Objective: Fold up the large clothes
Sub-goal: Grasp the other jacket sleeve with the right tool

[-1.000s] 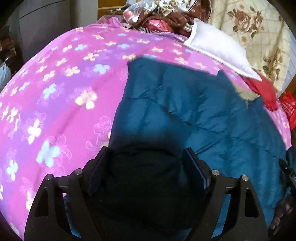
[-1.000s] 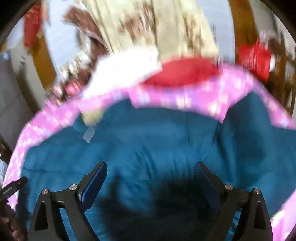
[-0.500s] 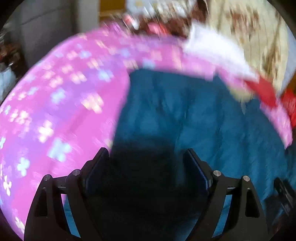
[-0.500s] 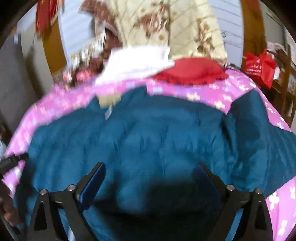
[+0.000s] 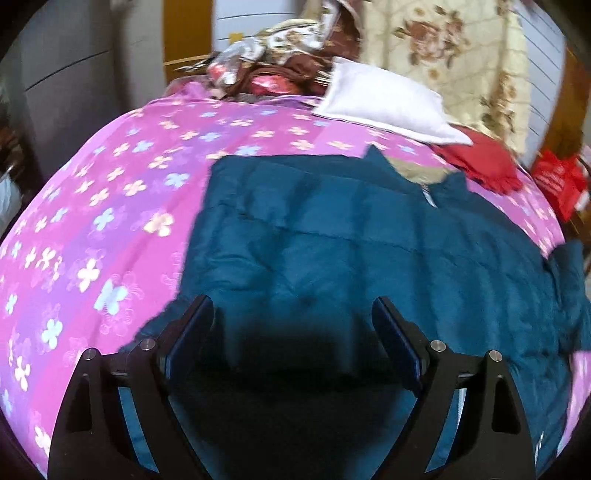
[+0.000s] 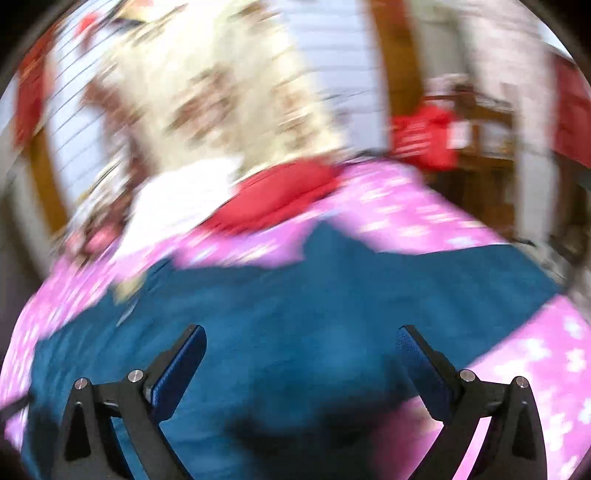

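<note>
Hovering over the teal quilted jacket (image 5: 332,236) on the bed (image 5: 110,206), left gripper (image 5: 291,325) fingers apart, right gripper (image 6: 301,350) just opened wide, both empty; grab hem corners evenly, fold square.

Bed under a pink flowered sheet (image 5: 122,206), white pillow (image 5: 384,107) at one o'clock, cream rose-patterned quilt (image 5: 454,51) hanging behind it, grey cabinet (image 5: 74,74) at ten o'clock, orange-brown wooden frame (image 5: 186,33), red bag (image 5: 557,182) at three o'clock.

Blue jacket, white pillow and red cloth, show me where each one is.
blue jacket (image 5: 332,236), left wrist view, middle of its quilted back
white pillow (image 5: 384,101), left wrist view, its centre
red cloth (image 5: 480,162), left wrist view, its middle
</note>
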Action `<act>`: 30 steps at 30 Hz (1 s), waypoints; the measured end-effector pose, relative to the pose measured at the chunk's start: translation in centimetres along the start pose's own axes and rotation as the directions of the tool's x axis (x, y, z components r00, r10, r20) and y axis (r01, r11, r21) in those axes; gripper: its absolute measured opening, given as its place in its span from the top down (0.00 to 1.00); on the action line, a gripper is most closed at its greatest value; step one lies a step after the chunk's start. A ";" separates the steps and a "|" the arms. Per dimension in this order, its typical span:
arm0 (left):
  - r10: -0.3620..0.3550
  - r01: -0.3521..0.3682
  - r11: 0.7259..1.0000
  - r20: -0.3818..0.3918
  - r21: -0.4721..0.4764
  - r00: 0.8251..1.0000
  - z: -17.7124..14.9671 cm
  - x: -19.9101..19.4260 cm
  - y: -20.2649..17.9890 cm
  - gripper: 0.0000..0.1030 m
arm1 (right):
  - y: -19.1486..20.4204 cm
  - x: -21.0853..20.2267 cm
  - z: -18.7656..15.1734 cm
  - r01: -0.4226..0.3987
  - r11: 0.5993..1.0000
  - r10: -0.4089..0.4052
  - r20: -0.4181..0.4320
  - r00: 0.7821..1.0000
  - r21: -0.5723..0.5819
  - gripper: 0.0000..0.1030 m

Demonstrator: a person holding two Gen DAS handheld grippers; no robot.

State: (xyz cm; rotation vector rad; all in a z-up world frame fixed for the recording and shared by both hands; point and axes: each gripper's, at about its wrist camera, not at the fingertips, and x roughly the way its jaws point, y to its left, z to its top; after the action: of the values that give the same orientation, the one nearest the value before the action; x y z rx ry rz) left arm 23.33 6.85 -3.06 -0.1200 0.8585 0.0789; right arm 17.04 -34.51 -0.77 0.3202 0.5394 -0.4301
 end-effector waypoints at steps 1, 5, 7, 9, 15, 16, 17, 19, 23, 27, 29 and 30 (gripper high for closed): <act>-0.007 0.007 1.000 -0.004 0.011 1.000 -0.1 0.0 -0.4 0.15 | -3.2 0.9 0.8 0.065 0.997 -0.065 -0.009 0.998 0.042 0.01; -0.002 0.002 1.000 0.006 0.024 1.000 -0.3 -0.2 -0.9 0.15 | -15.8 4.7 3.3 0.262 0.957 -0.246 -0.131 0.960 0.123 0.01; 0.005 -0.005 1.000 0.008 0.017 1.000 -0.2 0.0 -0.8 0.15 | -21.0 6.4 3.7 0.306 0.935 -0.267 -0.207 0.941 0.182 0.01; 0.005 -0.005 1.000 0.000 -0.003 1.000 -0.2 0.3 -0.4 0.15 | -25.4 7.9 3.6 0.342 0.907 -0.273 -0.272 0.923 0.247 0.01; 0.020 -0.020 1.000 -0.008 0.003 1.000 -0.5 0.7 -0.4 0.15 | -24.4 11.5 3.4 0.346 0.932 -0.294 -0.333 0.896 0.106 0.00; 0.022 -0.022 1.000 -0.008 0.008 1.000 -0.6 0.8 -0.6 0.15 | -23.8 12.3 3.4 0.333 0.941 -0.294 -0.338 0.894 0.063 0.00; 0.026 -0.026 1.000 -0.008 0.011 1.000 -0.6 0.9 -0.7 0.15 | -23.4 12.8 3.7 0.311 0.949 -0.281 -0.336 0.899 0.039 0.00; 0.030 -0.029 0.999 -0.015 0.020 0.999 -0.7 1.1 -0.8 0.15 | -23.5 13.2 4.0 0.296 0.955 -0.271 -0.332 0.903 0.024 0.00; 0.043 -0.043 0.999 -0.013 0.005 0.999 -0.5 1.3 -0.3 0.15 | -23.1 13.2 4.1 0.285 0.958 -0.269 -0.314 0.911 0.007 0.10; 0.049 -0.049 0.998 -0.008 -0.025 0.999 -0.3 1.1 0.6 0.15 | -20.6 11.7 3.4 0.238 0.969 -0.247 -0.256 0.935 -0.066 0.87; 0.049 -0.049 0.998 -0.010 -0.031 0.999 -0.1 1.0 0.9 0.15 | -20.2 9.5 3.5 0.265 0.963 -0.271 -0.199 0.942 -0.056 0.92; 0.056 -0.056 0.998 -0.014 -0.022 0.998 0.0 1.0 1.0 0.15 | -20.1 7.9 3.8 0.294 0.955 -0.298 -0.157 0.942 -0.046 0.92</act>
State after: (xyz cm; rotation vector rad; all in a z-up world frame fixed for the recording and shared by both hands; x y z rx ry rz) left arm 23.81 7.88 -3.89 -0.1173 0.8748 0.1405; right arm 15.26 -55.77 -5.68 0.2546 0.7563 -0.6934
